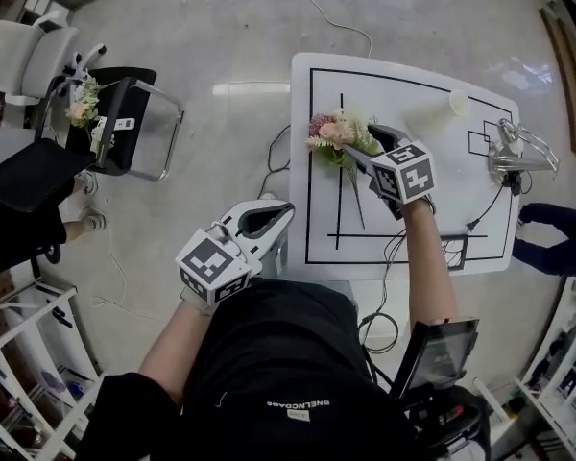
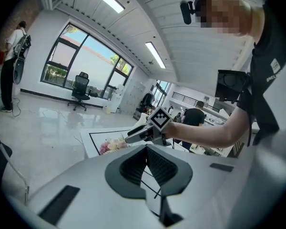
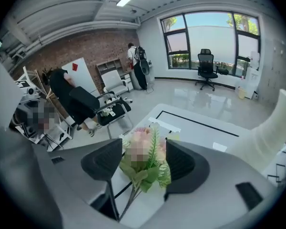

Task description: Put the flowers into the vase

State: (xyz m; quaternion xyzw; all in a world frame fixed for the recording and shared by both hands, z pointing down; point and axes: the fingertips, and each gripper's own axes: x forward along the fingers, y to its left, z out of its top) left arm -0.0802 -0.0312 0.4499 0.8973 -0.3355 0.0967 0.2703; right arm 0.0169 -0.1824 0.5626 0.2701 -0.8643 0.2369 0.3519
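Pink flowers [image 1: 334, 133] lie on the worktop [image 1: 461, 161] between the right hand-held gripper's [image 1: 360, 147] wide-apart jaws, ungripped. Best to clamp low on the stems, sparing the blooms. The vase [image 1: 458, 102] stands beyond it; the left hand-held gripper [image 1: 276, 211] is closed, empty.

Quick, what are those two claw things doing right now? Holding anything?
Left gripper: closed, empty.
Right gripper: open around the flowers, not gripping them.
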